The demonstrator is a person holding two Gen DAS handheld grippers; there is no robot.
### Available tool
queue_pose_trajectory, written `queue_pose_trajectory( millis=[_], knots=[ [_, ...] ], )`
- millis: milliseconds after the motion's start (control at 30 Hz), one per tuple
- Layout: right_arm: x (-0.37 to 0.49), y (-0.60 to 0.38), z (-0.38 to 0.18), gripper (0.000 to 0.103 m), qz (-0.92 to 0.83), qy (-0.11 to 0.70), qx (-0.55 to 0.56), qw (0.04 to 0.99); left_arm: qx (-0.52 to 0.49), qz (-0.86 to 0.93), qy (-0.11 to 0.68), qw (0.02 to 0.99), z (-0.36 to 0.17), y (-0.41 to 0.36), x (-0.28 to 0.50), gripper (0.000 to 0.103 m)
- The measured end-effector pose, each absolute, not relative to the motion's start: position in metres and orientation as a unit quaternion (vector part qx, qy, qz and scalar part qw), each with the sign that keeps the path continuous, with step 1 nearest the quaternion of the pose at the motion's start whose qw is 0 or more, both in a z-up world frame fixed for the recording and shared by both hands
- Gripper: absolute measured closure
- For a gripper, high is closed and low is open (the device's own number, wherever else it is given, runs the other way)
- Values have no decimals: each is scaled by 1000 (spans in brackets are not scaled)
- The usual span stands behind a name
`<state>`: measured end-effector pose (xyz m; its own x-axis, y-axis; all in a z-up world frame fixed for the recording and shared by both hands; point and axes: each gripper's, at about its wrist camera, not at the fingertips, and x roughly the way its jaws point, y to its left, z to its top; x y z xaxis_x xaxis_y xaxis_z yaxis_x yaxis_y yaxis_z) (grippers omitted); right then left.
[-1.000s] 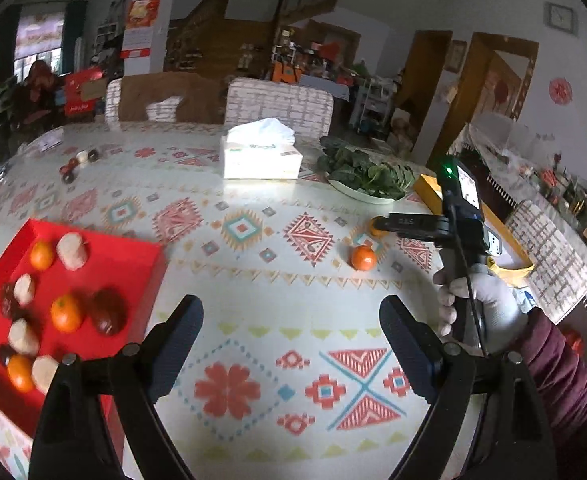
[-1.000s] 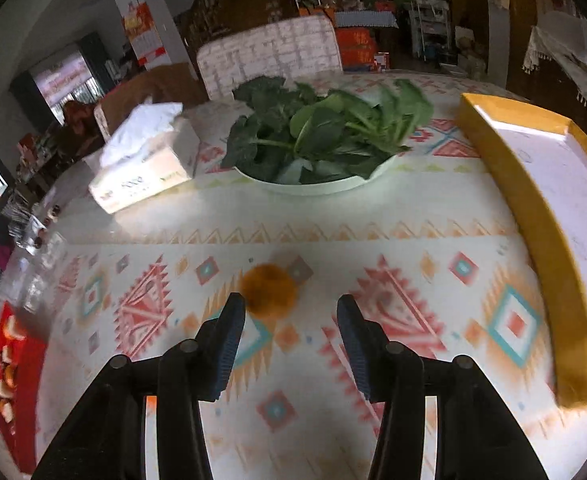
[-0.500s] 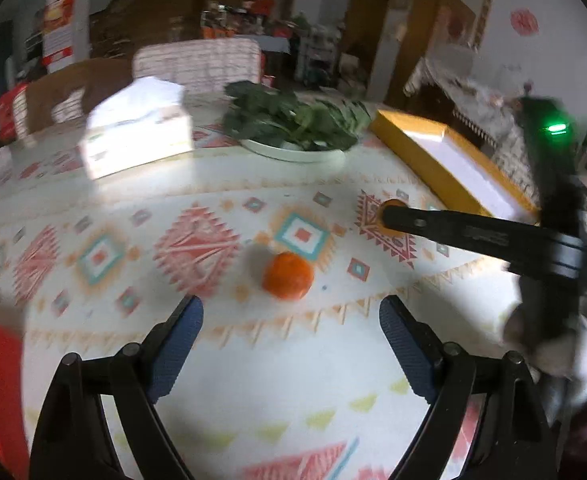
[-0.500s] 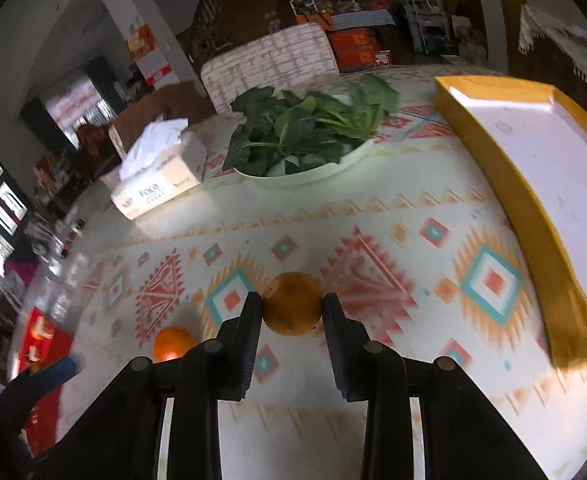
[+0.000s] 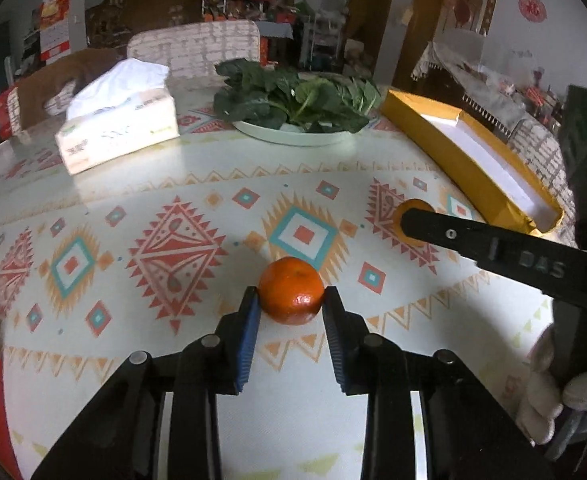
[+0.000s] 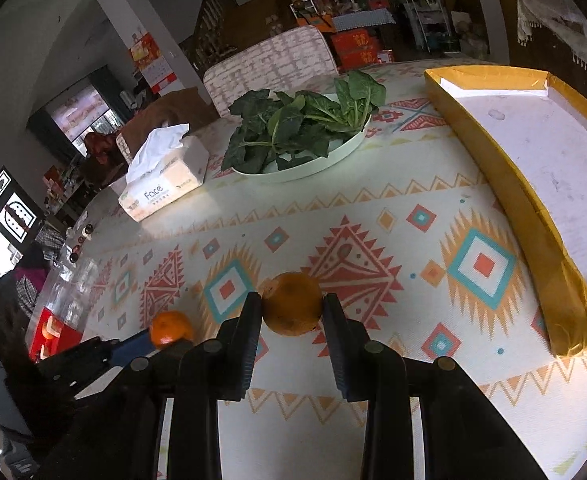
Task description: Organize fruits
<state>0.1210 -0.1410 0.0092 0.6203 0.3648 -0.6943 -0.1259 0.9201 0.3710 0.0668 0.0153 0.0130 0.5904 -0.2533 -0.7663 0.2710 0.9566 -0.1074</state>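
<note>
Your left gripper (image 5: 291, 304) is clamped on the bright orange tangerine (image 5: 291, 295) down on the patterned tablecloth (image 5: 197, 200); your right gripper (image 6: 291, 307) pinches the duller orange fruit (image 6: 292, 303) beside it. Beyond: yellow cardboard tray (image 6: 509, 184), white plate of greens (image 6: 301, 136).

glossy patterned tablecloth (image 5: 141, 184), matt black plastic left gripper (image 5: 291, 322).

Dim daylit room, glare on the tablecloth (image 5: 221, 168), fisheye-bent edges with dark vignetting.
</note>
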Motion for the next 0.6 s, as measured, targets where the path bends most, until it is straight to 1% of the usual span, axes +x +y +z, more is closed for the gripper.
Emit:
queue_pose_trajectory(
  millis=[200, 367, 467, 600],
  knots=[
    [115, -129, 12, 69, 141, 404, 122, 895, -18, -129, 402, 906, 40, 48, 19, 72],
    [108, -107, 11, 69, 150, 402, 88, 899, -47, -98, 377, 920, 60, 93, -28, 72],
    [104, -91, 11, 69, 141, 403, 60, 902, -59, -75, 368, 925, 66, 117, -49, 72],
    [86, -74, 14, 69, 159, 406, 65, 897, -58, -45, 361, 930, 66, 139, -67, 72]
  ],
)
